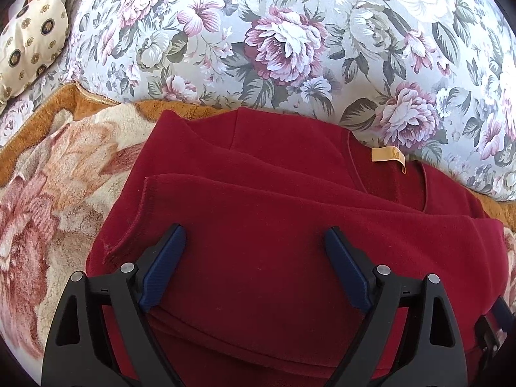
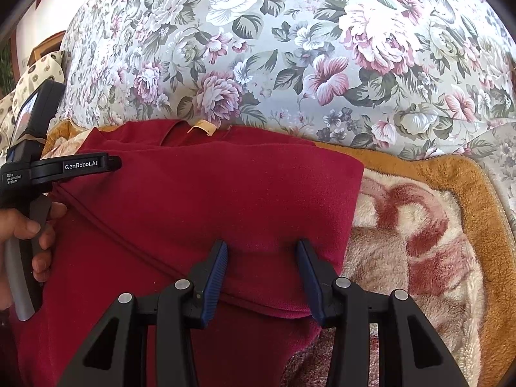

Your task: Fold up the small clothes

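Both grippers are held spread apart above the red garment (image 1: pixel 258 213): the left gripper (image 1: pixel 254 242) with nothing between its blue pads, the right gripper (image 2: pixel 262 251) likewise released over a folded edge. Partly folded, the garment is laid on a fleece blanket (image 2: pixel 419 225), its orange neck label (image 1: pixel 388 156) turned towards the floral cushion (image 1: pixel 290 38) along the blanket's far edge.

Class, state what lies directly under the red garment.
The red garment rests on a plush floral blanket, visible around its edges. Whatever lies beneath the blanket is covered.
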`<action>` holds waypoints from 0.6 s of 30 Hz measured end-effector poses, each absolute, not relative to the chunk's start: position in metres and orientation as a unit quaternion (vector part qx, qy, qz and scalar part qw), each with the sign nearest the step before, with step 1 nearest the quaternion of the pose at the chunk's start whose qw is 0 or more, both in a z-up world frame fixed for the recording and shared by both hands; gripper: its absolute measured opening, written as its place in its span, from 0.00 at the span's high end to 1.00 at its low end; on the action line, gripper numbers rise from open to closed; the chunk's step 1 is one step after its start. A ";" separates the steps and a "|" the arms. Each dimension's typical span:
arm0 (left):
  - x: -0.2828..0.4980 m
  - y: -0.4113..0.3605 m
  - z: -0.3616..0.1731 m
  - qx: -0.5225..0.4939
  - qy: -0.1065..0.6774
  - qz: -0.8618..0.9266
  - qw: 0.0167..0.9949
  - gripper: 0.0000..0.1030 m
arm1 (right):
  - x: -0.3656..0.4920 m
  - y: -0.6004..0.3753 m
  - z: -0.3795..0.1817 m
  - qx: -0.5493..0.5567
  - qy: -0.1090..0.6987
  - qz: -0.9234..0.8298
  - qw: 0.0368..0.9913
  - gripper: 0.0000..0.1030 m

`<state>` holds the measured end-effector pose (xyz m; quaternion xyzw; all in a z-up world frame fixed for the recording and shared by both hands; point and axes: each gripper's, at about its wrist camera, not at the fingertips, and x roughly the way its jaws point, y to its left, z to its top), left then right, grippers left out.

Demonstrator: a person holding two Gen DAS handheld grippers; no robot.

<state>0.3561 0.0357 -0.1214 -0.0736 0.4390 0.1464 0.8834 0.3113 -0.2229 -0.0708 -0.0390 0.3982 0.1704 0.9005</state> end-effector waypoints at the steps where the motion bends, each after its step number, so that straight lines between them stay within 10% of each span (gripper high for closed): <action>1: 0.356 0.036 -0.121 -0.074 0.439 0.146 0.884 0.14 | 0.311 -0.223 -0.071 -0.039 0.398 0.170 0.900 0.59; 18: 0.342 0.053 -0.117 -0.085 0.441 0.170 0.877 0.14 | 0.312 -0.224 -0.072 -0.034 0.399 0.173 0.900 0.59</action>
